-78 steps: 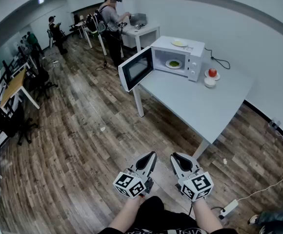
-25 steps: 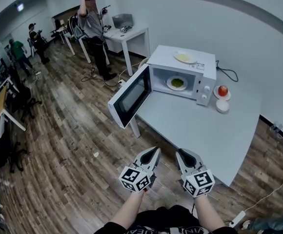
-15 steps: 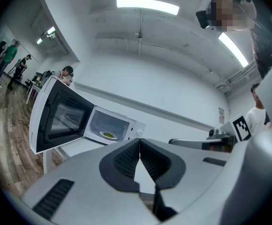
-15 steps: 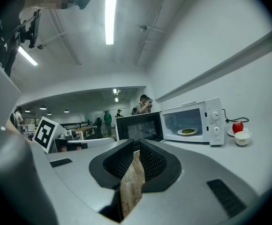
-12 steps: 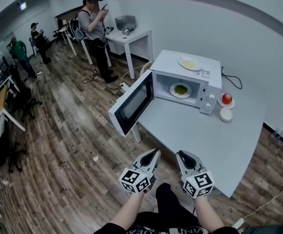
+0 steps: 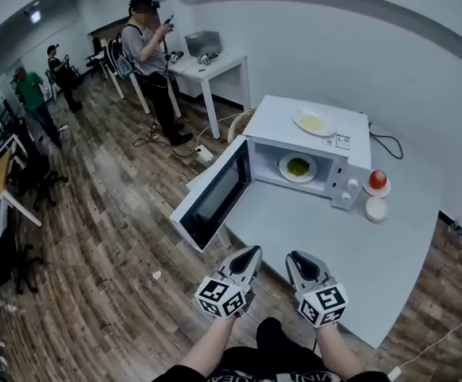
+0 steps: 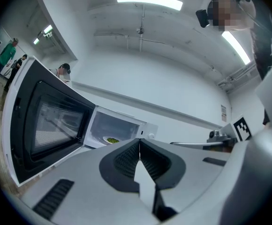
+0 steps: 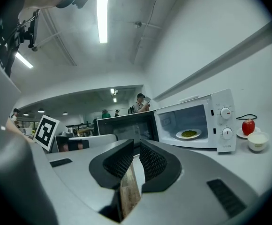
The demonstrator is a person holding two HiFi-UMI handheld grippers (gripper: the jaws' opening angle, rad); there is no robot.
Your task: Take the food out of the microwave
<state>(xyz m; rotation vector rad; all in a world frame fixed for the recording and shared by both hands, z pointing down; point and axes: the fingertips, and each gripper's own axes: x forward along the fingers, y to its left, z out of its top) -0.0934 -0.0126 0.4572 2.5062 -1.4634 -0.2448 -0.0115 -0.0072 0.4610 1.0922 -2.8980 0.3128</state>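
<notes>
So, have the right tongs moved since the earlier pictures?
Yes. The right tongs came nearer to the microwave: earlier they hung over floor well short of the table, now they reach its near edge.

Glossy white microwave (image 6: 330, 134), wood-plank floor (image 6: 111, 237)

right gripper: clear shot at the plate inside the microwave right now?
Probably yes: the door stands wide open off to the left, only bare table lies ahead. The right gripper is shut and well short of the plate, though.

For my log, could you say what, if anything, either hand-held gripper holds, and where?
Nothing: the left hand-held gripper and right hand-held gripper are shut, empty.
</notes>
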